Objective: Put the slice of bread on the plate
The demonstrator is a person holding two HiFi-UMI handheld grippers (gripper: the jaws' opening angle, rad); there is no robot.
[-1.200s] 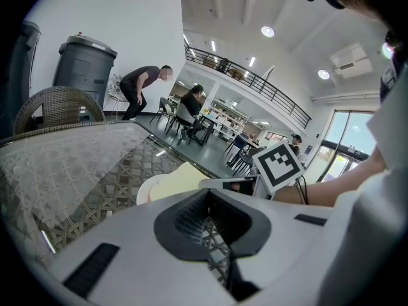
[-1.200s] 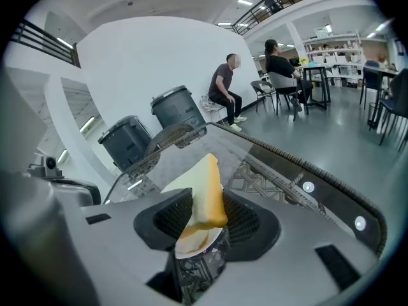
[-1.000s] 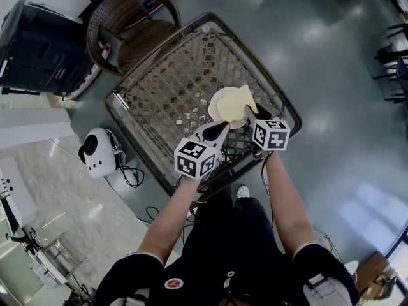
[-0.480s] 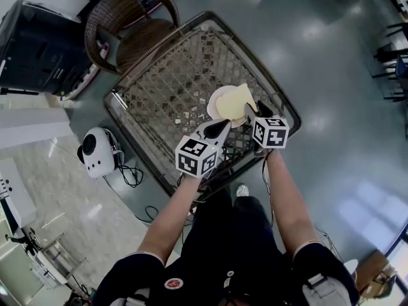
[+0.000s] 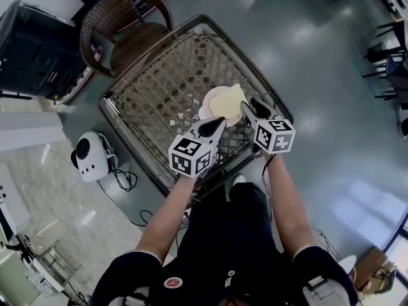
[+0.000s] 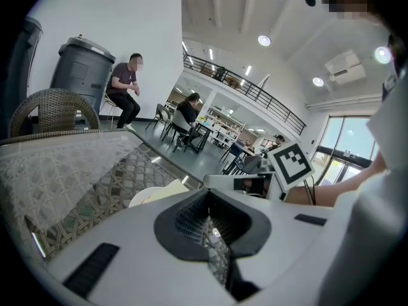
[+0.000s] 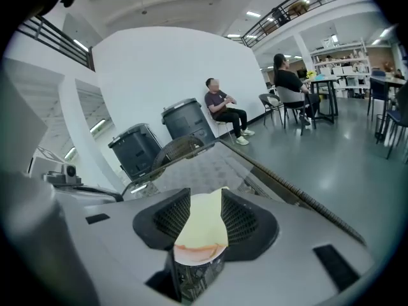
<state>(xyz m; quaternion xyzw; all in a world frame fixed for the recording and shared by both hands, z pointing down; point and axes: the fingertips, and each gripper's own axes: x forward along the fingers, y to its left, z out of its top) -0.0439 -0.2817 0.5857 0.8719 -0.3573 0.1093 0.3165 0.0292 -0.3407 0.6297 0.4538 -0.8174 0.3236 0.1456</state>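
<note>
A pale slice of bread (image 5: pixel 229 101) lies on a round white plate (image 5: pixel 209 102) near the front right of a woven table (image 5: pixel 159 88). My right gripper (image 5: pixel 248 106) hovers just above the bread's right edge. Its jaws are closing a little but stand wide, touching nothing. In the right gripper view the bread (image 7: pixel 201 225) and plate (image 7: pixel 196 255) show through the gap, below the pads. My left gripper (image 5: pixel 214 123) is shut and empty, pointing at the plate's near rim. The left gripper view shows the plate (image 6: pixel 145 196) just ahead of its jaws.
A wicker chair (image 5: pixel 121 24) stands behind the table's far left corner. On the floor at the left sits a white device (image 5: pixel 89 158) with cables. Two grey bins (image 7: pixel 185 123) and seated people (image 7: pixel 223 110) are further off.
The right gripper has let go of the bread, opened wide and lifted clear of the plate. The bread stays on the plate. The left gripper has hardly moved.
</note>
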